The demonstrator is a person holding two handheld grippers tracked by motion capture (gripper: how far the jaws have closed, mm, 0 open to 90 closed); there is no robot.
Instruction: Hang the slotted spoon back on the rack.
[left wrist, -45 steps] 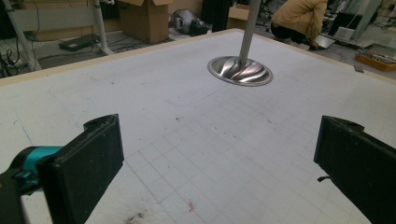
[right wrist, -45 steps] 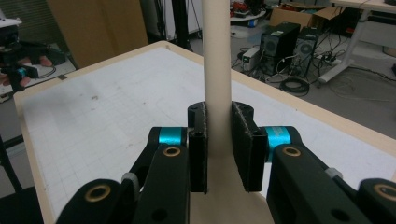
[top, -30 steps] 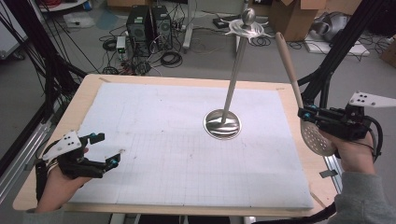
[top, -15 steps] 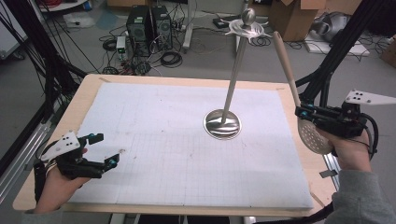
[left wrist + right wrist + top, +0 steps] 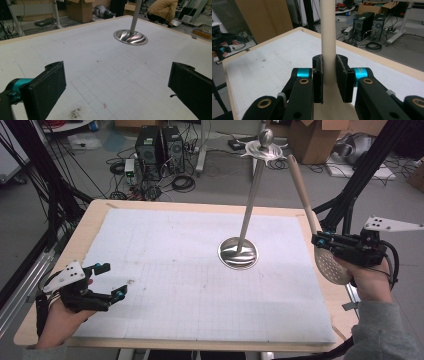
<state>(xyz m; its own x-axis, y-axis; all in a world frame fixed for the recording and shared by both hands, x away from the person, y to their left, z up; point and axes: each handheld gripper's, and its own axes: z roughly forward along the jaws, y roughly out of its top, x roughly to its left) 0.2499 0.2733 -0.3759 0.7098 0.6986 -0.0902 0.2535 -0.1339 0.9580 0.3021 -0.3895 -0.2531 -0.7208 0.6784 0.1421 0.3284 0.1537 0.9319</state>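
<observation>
The right gripper [image 5: 320, 241] sits over the right edge of the table [image 5: 100, 217], its jaws clenched on the pale wooden handle of a slotted spoon [image 5: 304, 195]. In the right gripper view the two black pads press on either side of that handle [image 5: 328, 37], low down where it widens toward the head. The handle rises steeply from the grip and leans toward the far side of the table, while the round perforated metal head hangs below the jaws, just beside the hand [image 5: 372, 282] that carries the gripper and over the table's right margin. Whether the head touches the surface cannot be told from the high view. Near the middle of the table, somewhat toward the right edge, a metal stand [image 5: 239, 252] rests with its round base on the white gridded mat [image 5: 175, 270]; its thin pole tilts up to a knob and a small flared piece at the top. The top end of the spoon handle lies near that flared piece, apart from it as far as the high view shows. The left gripper [image 5: 112, 280] is at the near left corner, held low over the mat with its jaws released and wide apart; the left gripper view [image 5: 117, 90] has only bare mat with a few dark specks between them.
</observation>
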